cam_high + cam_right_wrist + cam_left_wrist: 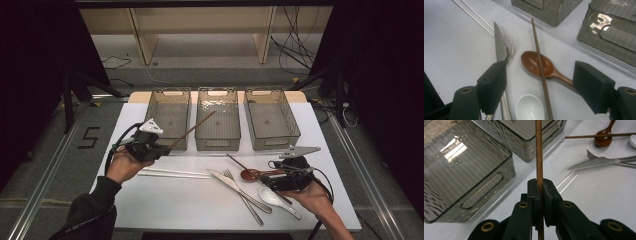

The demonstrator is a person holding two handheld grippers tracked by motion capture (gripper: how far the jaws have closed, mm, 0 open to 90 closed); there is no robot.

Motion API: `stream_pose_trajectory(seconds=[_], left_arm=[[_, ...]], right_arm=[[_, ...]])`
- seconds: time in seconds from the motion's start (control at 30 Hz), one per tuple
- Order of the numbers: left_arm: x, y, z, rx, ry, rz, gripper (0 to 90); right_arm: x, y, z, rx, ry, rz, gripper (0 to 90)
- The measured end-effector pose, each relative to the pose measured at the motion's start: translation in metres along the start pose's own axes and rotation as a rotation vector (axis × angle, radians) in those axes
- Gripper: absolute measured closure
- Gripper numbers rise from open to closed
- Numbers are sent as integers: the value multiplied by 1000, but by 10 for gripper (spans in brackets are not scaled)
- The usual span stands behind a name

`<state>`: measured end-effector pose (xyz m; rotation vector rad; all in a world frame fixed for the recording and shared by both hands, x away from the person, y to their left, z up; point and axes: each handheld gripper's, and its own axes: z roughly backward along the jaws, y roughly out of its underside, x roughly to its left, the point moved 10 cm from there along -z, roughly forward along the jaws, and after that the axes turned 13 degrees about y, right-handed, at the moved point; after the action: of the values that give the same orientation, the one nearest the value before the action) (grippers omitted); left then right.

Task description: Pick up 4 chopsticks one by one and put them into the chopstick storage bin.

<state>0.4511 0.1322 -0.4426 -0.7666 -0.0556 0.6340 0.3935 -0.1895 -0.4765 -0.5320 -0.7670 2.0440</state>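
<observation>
At the left of the table (150, 200), seen from above, we find the left gripper (161, 148) in a hand (125, 167), its jaws clamped tight on a brown chopstick (192, 129). That stick is lifted off the surface and slants up and to the right, its far end over the gap between the left bin (169, 117) and the middle bin (217, 119). In the left gripper view we see the same chopstick (539, 152) running straight up from between the closed pads, with the left bin (461, 175) beside it.

Just below the gripper, a pair of white chopsticks (175, 173) lies flat on the table, pointing right. Moving on, we come to a knife (239, 190) and a fork (243, 196) crossing each other near the table's middle, both resting on the surface.

Right of them lies a wooden spoon (248, 174) with a second brown chopstick (541, 72) laid across its bowl, and a white spoon (277, 199) nearer the front edge. The right bin (270, 118) stands behind these.

At the far right, the right gripper (287, 180) sits low over this cutlery. In the right gripper view its jaws stand wide apart with nothing pressed between them; the second chopstick, the wooden spoon (539, 65) and the white spoon's bowl (530, 108) lie on the table in the gap, while the knife (499, 45) passes under the jaw at the left of that view.
</observation>
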Motion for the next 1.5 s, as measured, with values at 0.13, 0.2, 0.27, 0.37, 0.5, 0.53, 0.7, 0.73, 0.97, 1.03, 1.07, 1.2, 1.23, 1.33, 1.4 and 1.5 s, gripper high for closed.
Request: stream_pose_trajectory(seconds=[0.13, 0.2, 0.27, 0.37, 0.5, 0.53, 0.7, 0.73, 0.97, 1.03, 1.07, 1.2, 1.23, 1.33, 1.4, 1.5], left_arm=[[10, -7, 3, -15, -13, 18, 849], [16, -10, 5, -24, -24, 26, 849], [21, -14, 6, -28, -33, 32, 849], [30, -18, 6, -32, -45, 51, 849], [43, -22, 8, -44, -65, 76, 849], [46, -23, 9, -49, -68, 87, 849], [62, -25, 8, -39, -89, 116, 849], [66, -26, 7, -43, -92, 126, 849], [90, -29, 1, -51, -106, 189, 848], [98, -30, -1, -51, -112, 206, 848], [101, -31, -2, -54, -118, 219, 848], [114, -32, -5, -49, -133, 253, 848], [117, -32, -6, -47, -139, 264, 848], [126, -31, -7, -43, -154, 290, 848], [130, -30, -9, -38, -162, 302, 848], [135, -26, -12, -27, -171, 318, 848]], right_arm=[[3, 1, 0, 3, -6, 5, 280], [3, 1, 0, 1, -4, 7, 280], [3, 1, 0, 0, -5, 7, 280], [4, 2, 0, 5, -7, 4, 280], [6, 3, -1, 8, -11, 15, 280], [6, 3, -1, 10, -13, 17, 280], [6, 3, -1, 8, -16, 11, 280], [6, 3, -1, 8, -17, 10, 280], [6, 2, -1, 3, -17, 12, 280], [6, 3, -1, 7, -17, 12, 280], [6, 3, -1, 6, -17, 13, 280], [6, 2, -1, 4, -18, 12, 280], [6, 2, -1, 3, -18, 13, 280], [5, 2, 0, 6, -16, 10, 280], [5, 2, -1, 7, -16, 7, 280], [6, 2, -1, 5, -17, 12, 280]])
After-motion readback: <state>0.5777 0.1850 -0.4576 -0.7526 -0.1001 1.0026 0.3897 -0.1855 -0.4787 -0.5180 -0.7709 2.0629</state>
